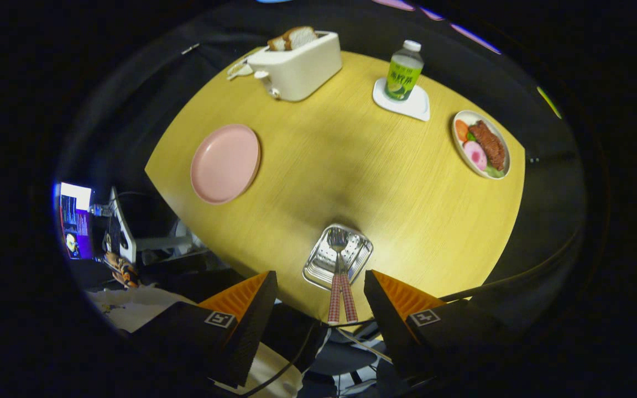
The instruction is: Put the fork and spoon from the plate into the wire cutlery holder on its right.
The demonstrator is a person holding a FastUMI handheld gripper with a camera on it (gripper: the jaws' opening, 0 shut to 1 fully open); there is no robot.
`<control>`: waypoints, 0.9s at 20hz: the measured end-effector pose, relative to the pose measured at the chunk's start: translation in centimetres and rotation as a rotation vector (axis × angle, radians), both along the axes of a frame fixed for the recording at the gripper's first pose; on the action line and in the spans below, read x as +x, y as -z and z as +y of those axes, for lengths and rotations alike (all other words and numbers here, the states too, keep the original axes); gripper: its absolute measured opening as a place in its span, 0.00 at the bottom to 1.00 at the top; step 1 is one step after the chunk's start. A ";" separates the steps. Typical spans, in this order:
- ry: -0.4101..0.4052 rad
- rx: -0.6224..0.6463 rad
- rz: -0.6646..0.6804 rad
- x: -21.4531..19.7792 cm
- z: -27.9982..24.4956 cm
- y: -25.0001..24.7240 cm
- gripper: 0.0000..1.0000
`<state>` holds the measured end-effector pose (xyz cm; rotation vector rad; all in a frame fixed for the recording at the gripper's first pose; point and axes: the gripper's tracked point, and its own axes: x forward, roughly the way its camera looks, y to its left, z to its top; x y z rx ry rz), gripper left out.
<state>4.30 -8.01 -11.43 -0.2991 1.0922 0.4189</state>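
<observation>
Gripper view. My tool (321, 301) hangs high above the bench (351, 166), its two fingers spread wide apart and grasping nothing. Between the fingers and just ahead of them stands the wire cutlery holder (358, 255), near the bench's close edge. Two pieces of cutlery stand in it side by side, their checked handles (342, 298) rising toward my tool; a spoon bowl (338, 239) shows at the holder's floor, and I judge the piece beside it to be the fork, though its head is hidden. The pink plate (224, 163) lies well apart to the holder's left with nothing on it. Beyond them stand a toaster (296, 65) with bread, a bottle (404, 71) on a white coaster (404, 102), and a dish of food (481, 145).

Judgement: both pieces appear delivered, so the step in hand is clearing away. To do it well, I would keep the fingers spread, lift straight up along the handles' line so that neither finger brushes them, and avoid any sideways sweep, since a knock on the upright handles could tip the light holder.
</observation>
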 end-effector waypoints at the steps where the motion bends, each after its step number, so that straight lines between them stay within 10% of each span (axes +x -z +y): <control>1: 0.018 0.034 -0.065 -0.1 0.4 -0.9 0.98; 18: 0.305 0.302 -0.969 -6.7 4.1 -16.7 1.00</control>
